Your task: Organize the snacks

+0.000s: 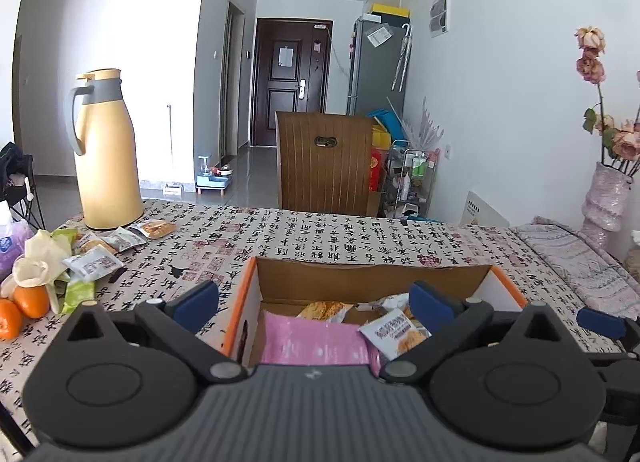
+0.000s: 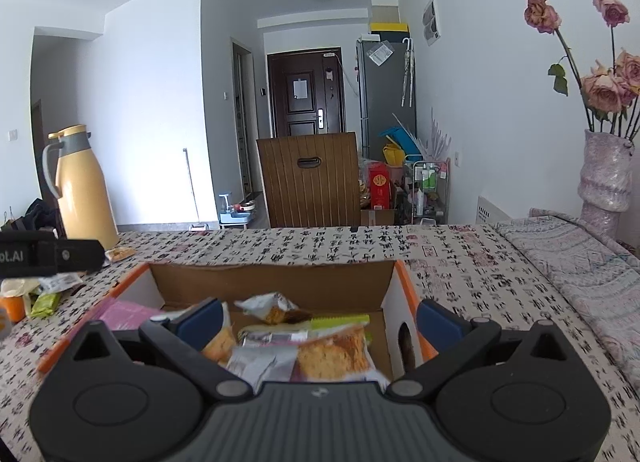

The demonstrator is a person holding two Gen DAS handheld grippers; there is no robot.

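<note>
While both grippers gape empty — snack packets (image 2: 320, 350) below, inside cardboard box (image 2: 276, 282).

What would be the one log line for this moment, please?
left gripper: open, empty | right gripper: open, empty | cardboard box: holds snack packets | loose snack packets: on table beside thermos

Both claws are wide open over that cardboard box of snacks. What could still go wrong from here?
1. The cardboard box is getting full; packets such as the orange-printed snack packet lie piled loosely, so more could slide out.
2. The loose snacks left on the table sit beside two oranges and the tall yellow thermos; the left gripper reaching there might roll fruit or bump the thermos.
</note>
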